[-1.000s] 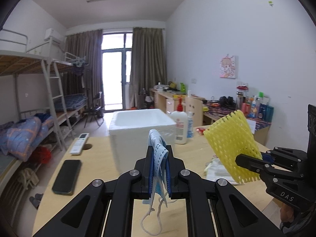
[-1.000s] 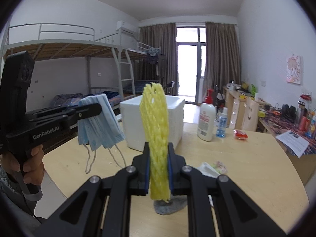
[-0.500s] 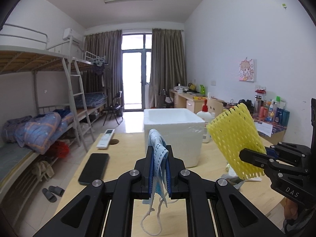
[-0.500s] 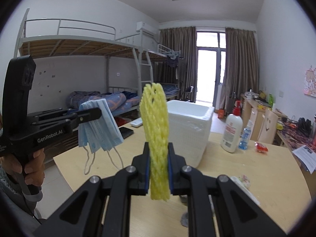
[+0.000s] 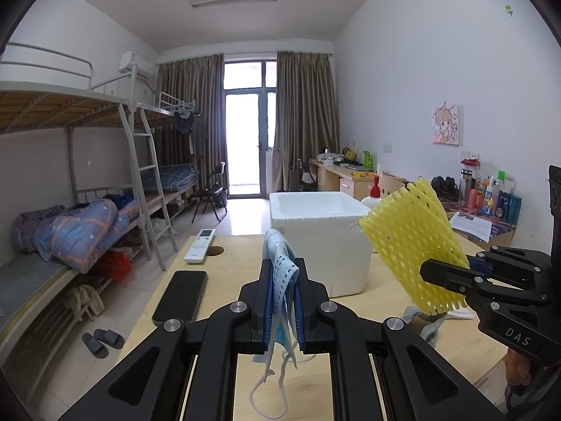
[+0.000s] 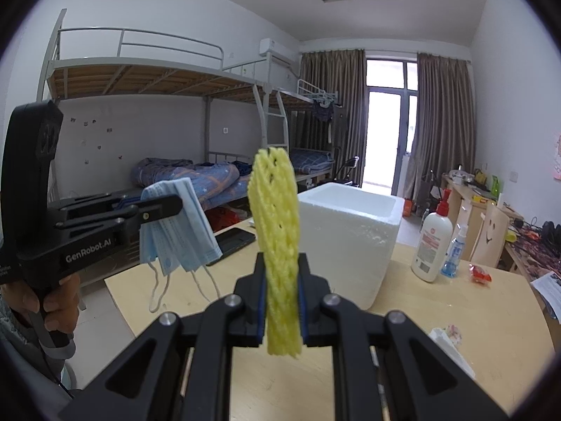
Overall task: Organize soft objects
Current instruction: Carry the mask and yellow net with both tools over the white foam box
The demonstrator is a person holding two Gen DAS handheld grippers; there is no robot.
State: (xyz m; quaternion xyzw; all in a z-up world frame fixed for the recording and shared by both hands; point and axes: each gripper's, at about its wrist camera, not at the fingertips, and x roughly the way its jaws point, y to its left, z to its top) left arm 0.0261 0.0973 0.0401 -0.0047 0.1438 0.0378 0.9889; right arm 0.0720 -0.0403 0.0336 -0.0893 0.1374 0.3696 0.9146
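Both tongs are loaded and held in the air above the desk [image 5: 242, 252], short of the white foam box [image 5: 317, 242].

Left tongs [image 5: 283, 301]: pressed together on a bunch of blue face masks [image 5: 280, 280]. The masks are pinched near their upper fold; the lower edges and white ear loops hang free below the jaws, clear of the desk. In the right wrist view the same masks [image 6: 177, 224] droop from the left tongs [image 6: 164, 207], which are gripped by the person's hand [image 6: 52, 301].

Right tongs [image 6: 282, 301]: pinching a yellow foam net sleeve [image 6: 277, 242] squeezed thin between the pads, the greater part standing upright above the jaws. In the left wrist view the sleeve [image 5: 413, 245] leans toward the box, beside its near right corner.

The foam box stands open-topped on the desk, directly ahead of both tongs; its interior contents cannot be seen from here. A dark phone [image 5: 180, 296] and a white remote [image 5: 200, 245] lie to the left of it. A white lotion bottle [image 6: 432, 242] and a small blue spray bottle [image 6: 454, 251] stand to its right. Further soft items, greyish and white, lie on the desk near the right tongs.

Assessment: the step in hand appears to be carriage of both soft items to the box. The next move would call for bringing each load over the open top before release, high enough that the dangling ear loops pass over the rim rather than catch on it. The sleeve is light and springy and may bounce out if let go too high.
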